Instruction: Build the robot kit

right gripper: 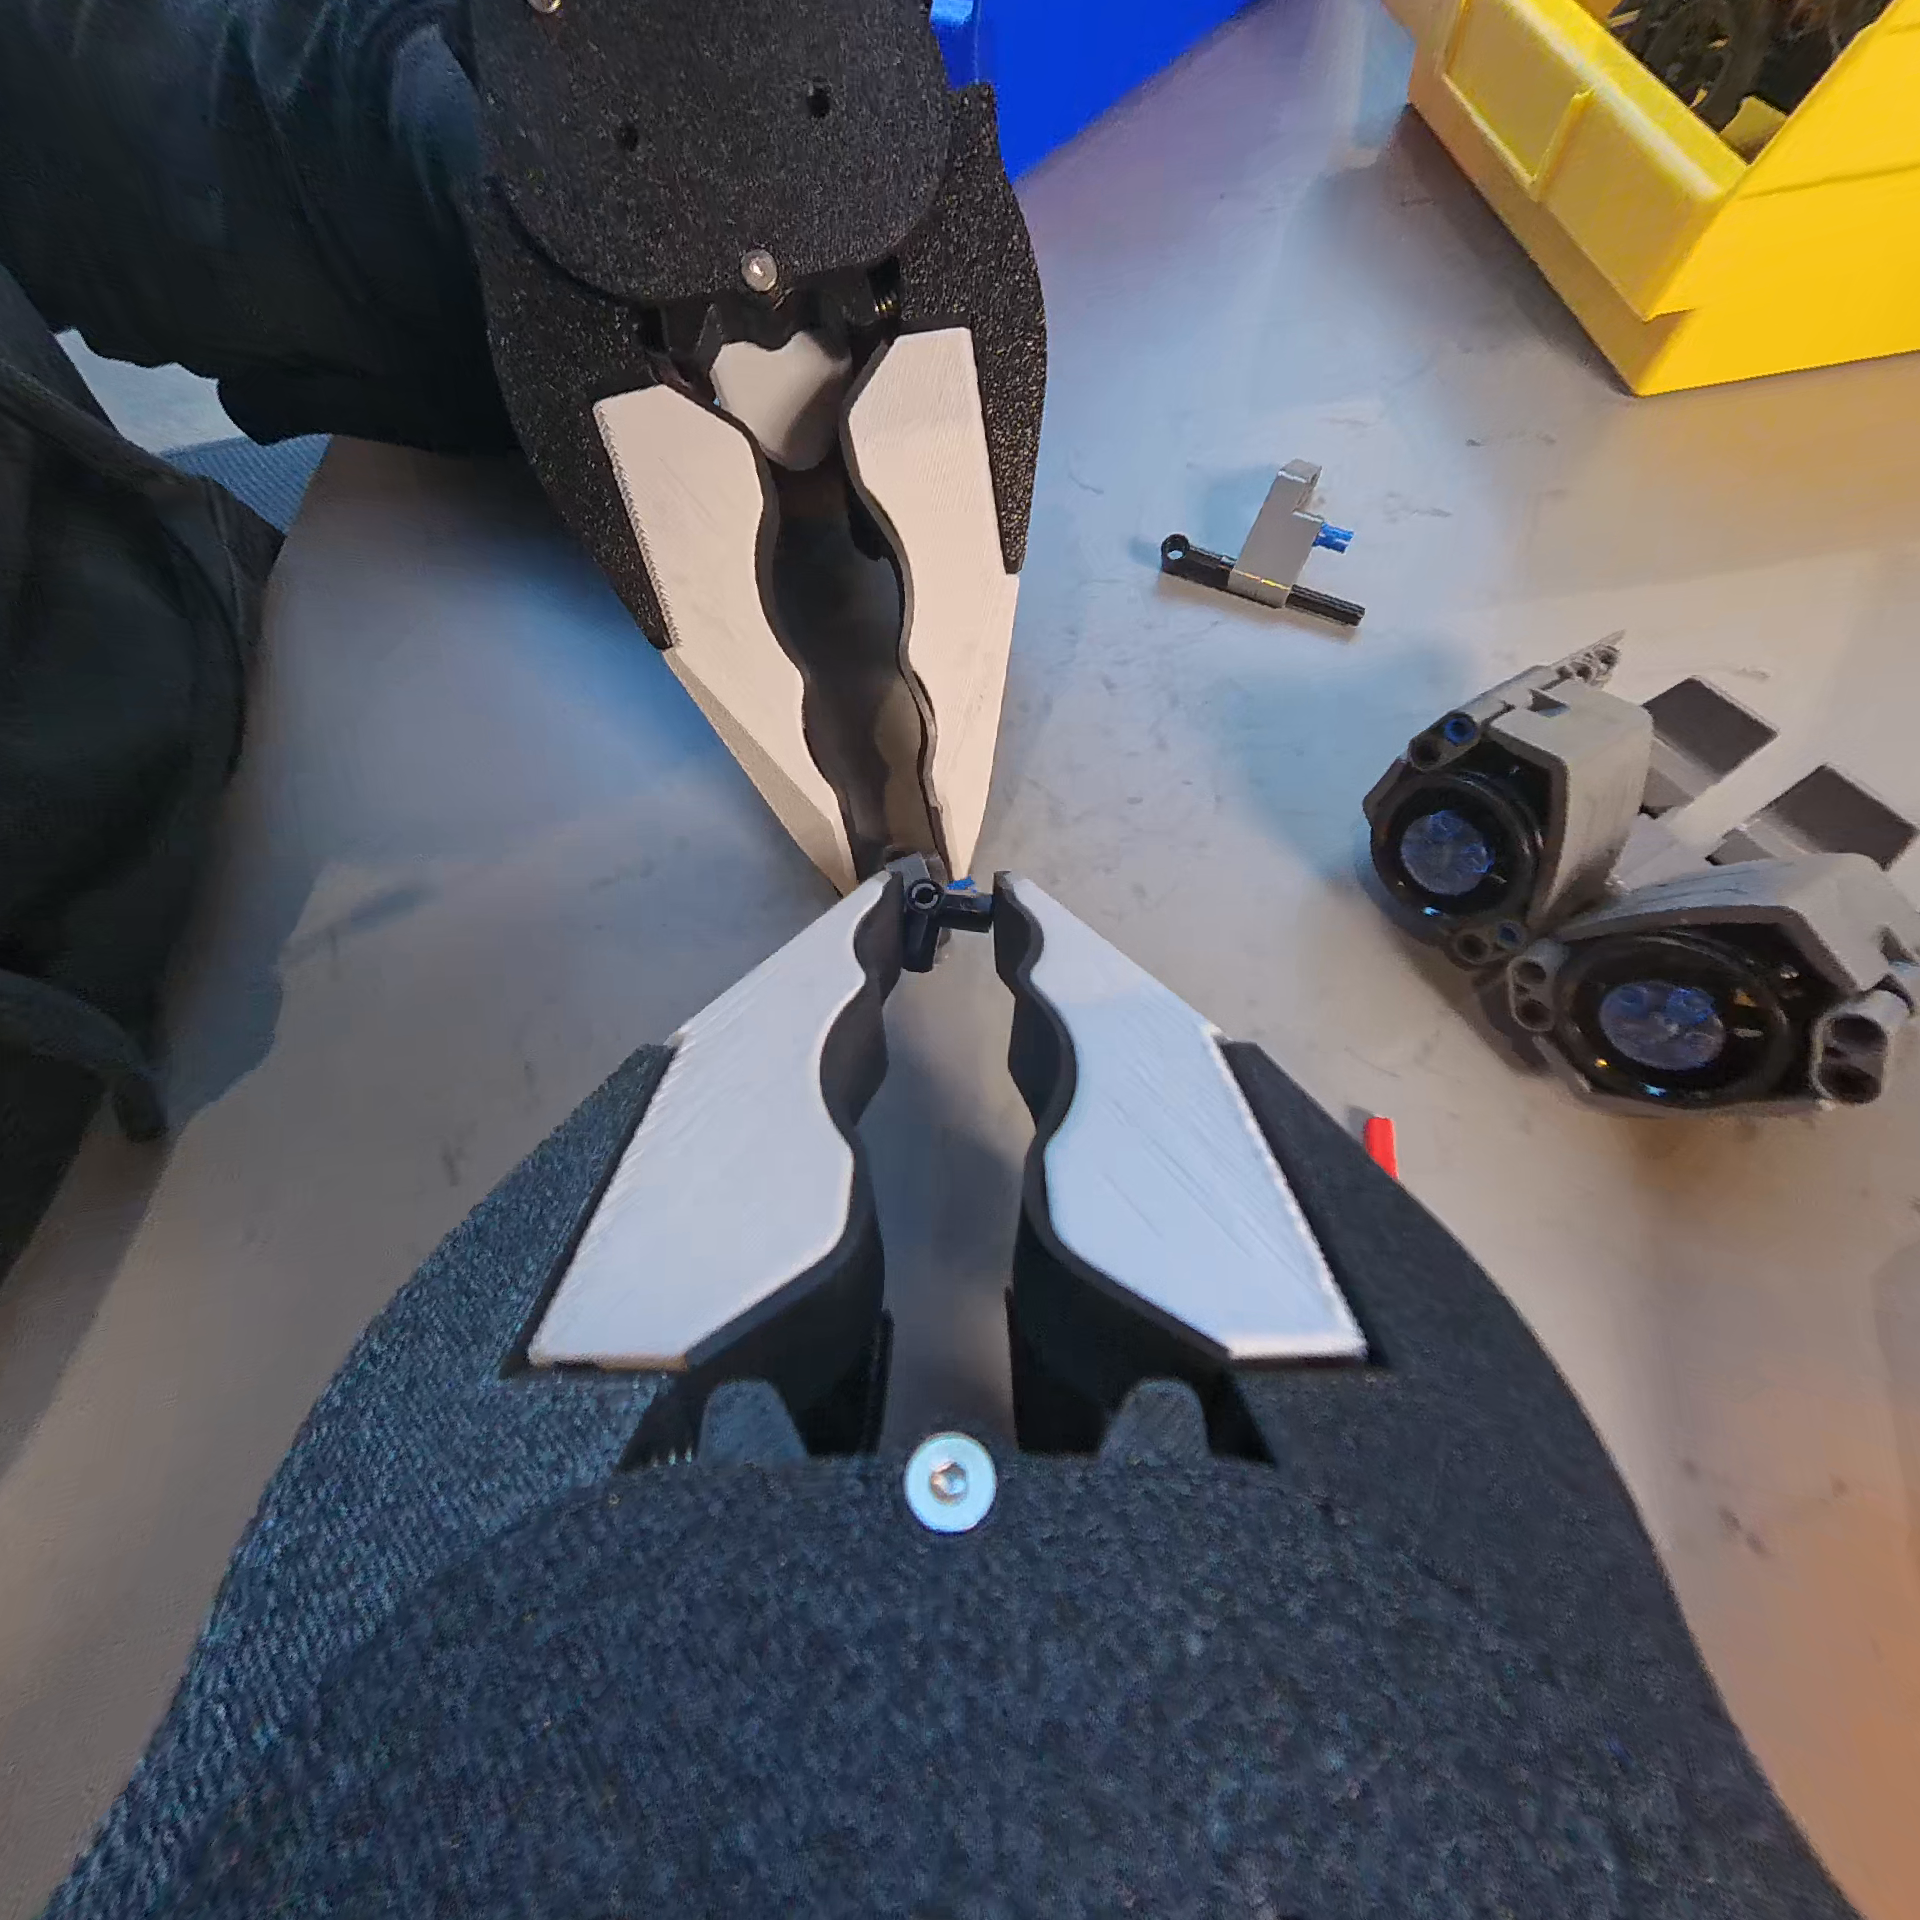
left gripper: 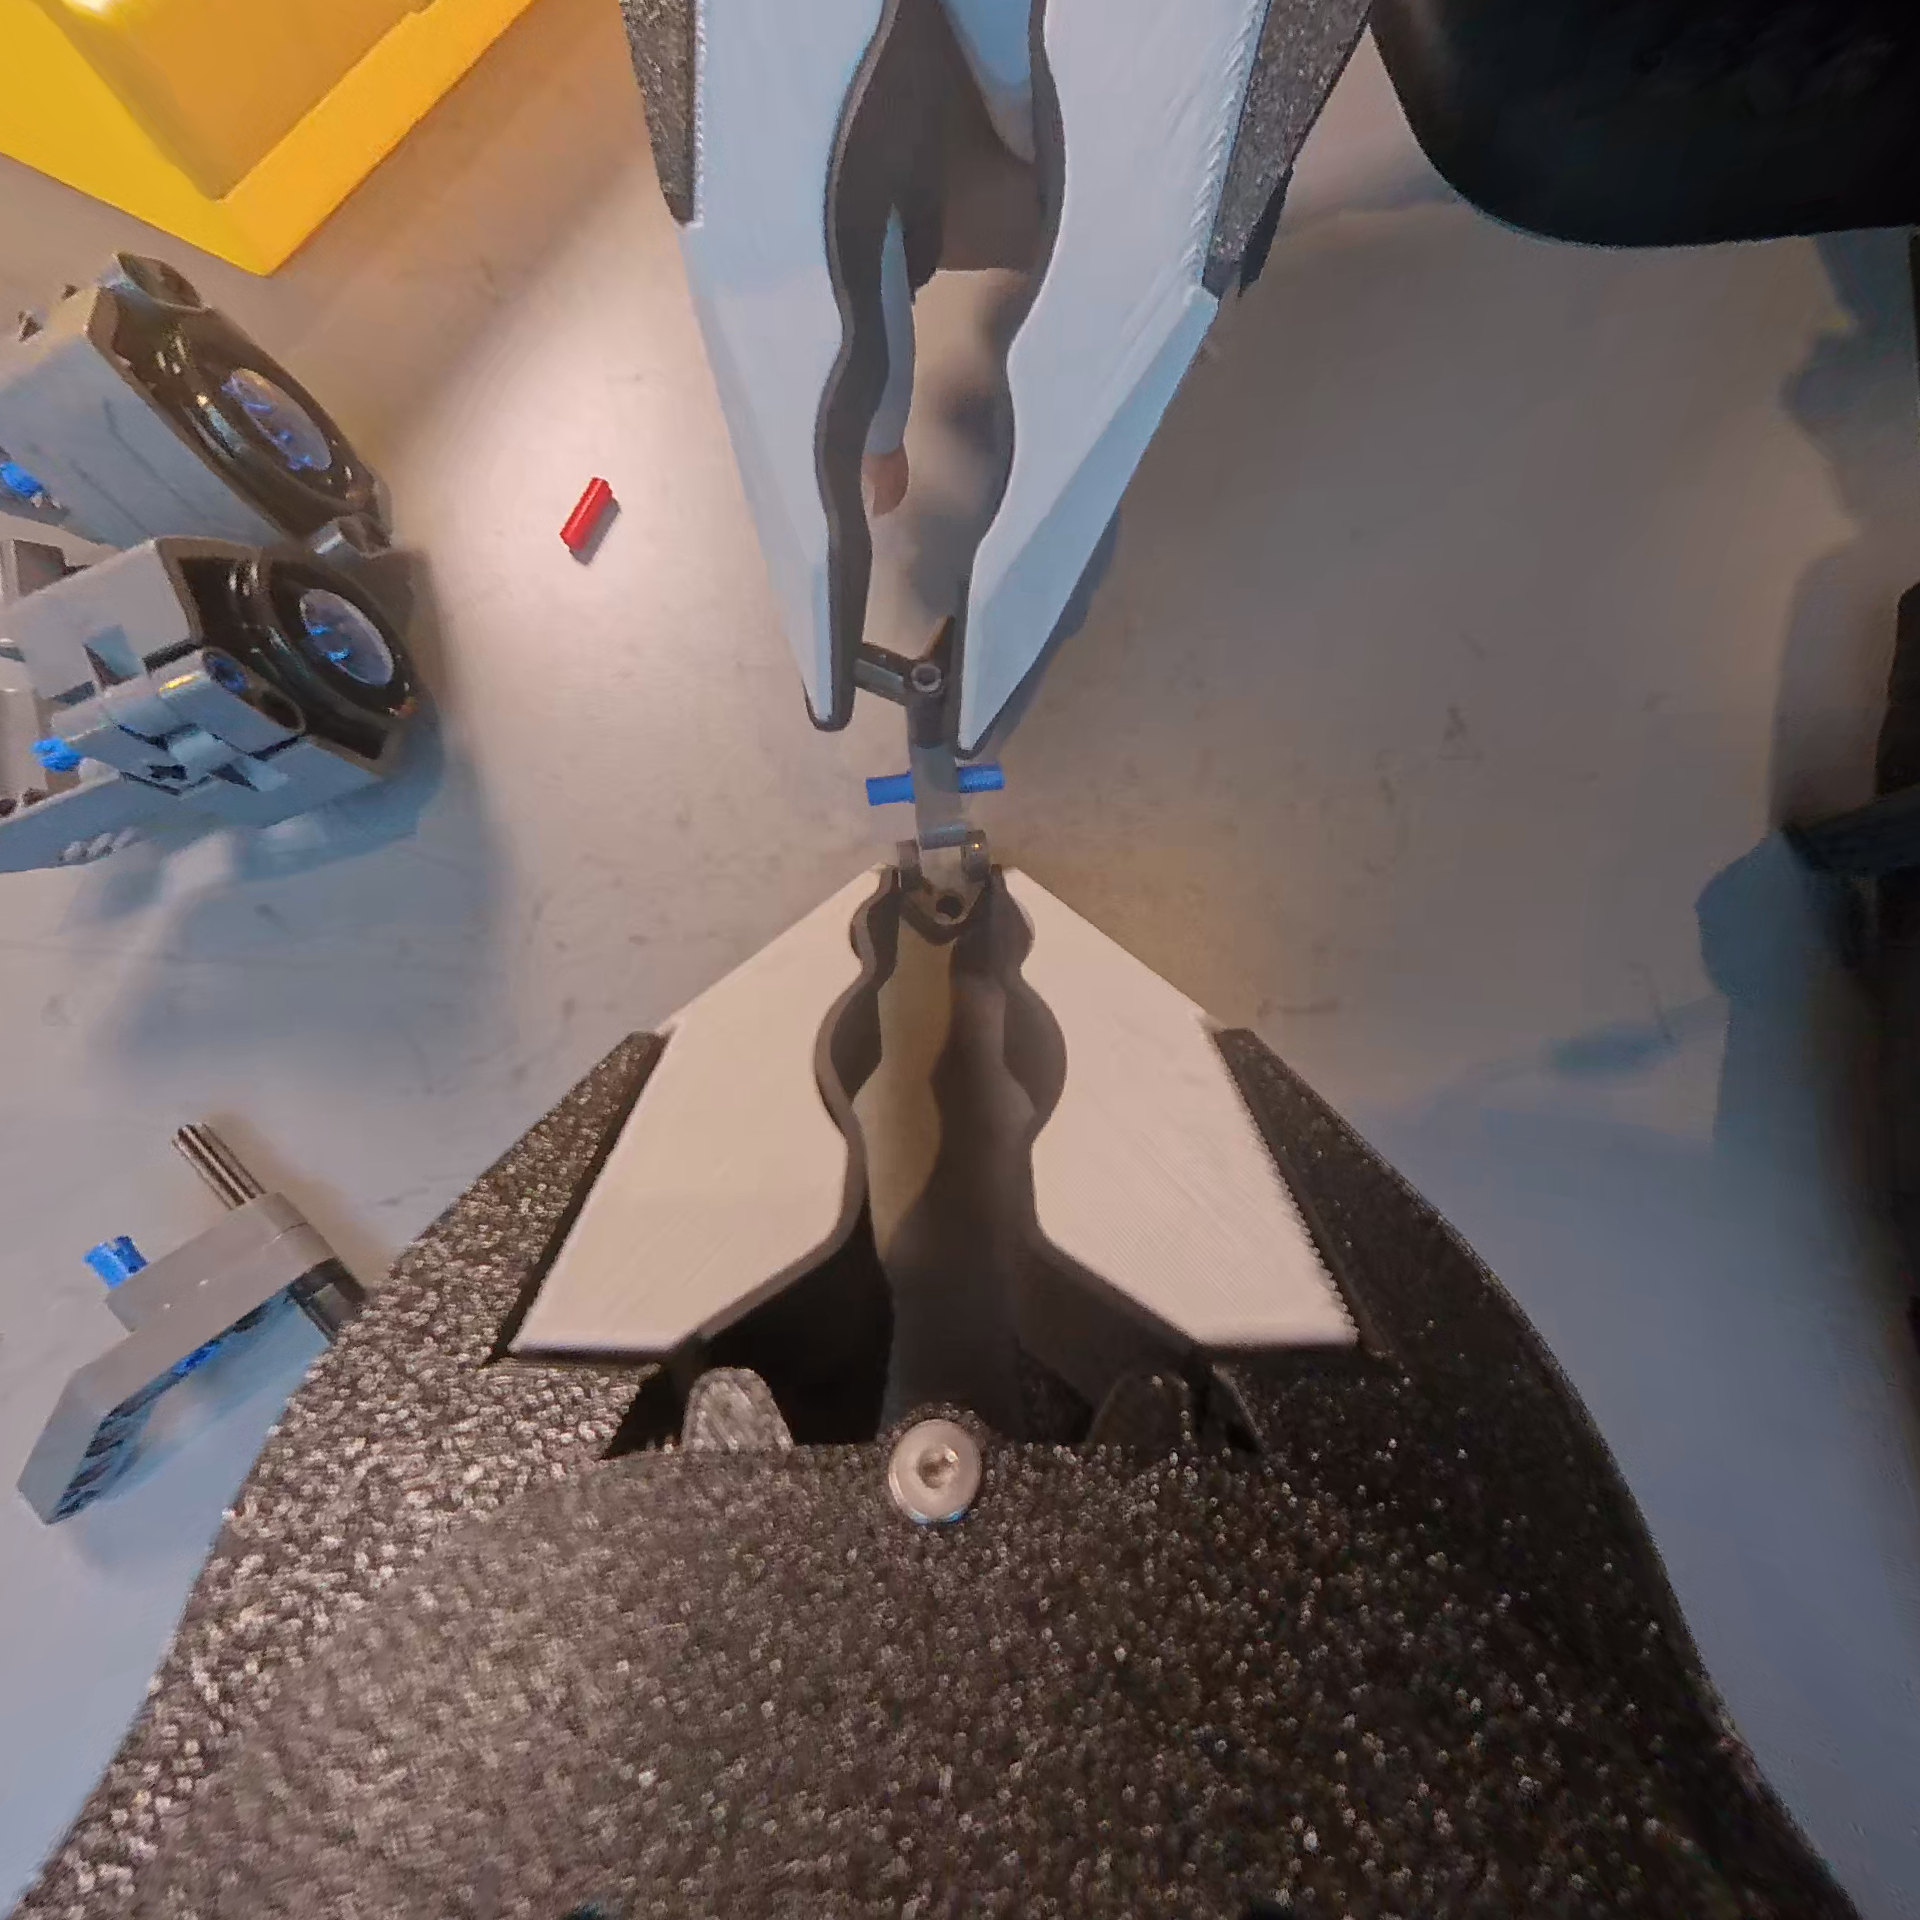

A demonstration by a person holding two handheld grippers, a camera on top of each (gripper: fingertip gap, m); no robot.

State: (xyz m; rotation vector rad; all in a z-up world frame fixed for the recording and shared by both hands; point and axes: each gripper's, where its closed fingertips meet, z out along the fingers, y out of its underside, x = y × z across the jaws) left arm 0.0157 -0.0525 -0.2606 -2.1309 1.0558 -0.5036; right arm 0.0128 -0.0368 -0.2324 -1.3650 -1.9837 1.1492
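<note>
Clamped tip to tip, above the grey tabletop (left gripper: 1403, 623): left gripper (left gripper: 940, 883) and right gripper (right gripper: 943, 914) both pinching a small dark-grey plastic connector assembly with blue pin (left gripper: 928, 764). Light, rigid, slippery; best gripped at the ends.

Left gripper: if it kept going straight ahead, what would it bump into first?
Likely the right gripper, tip to tip with the left gripper. Both are shut on one small dark connector assembly between them; little free space shows.

left tool (left gripper: 940, 883): fingers nearly together, pinching a small part at the tips | right tool (right gripper: 943, 914): fingers narrowly parted, tips clamping a small black piece | pose: the two tools point tip to tip, almost touching | black sleeve (right gripper: 208, 208) behind the left tool
</note>
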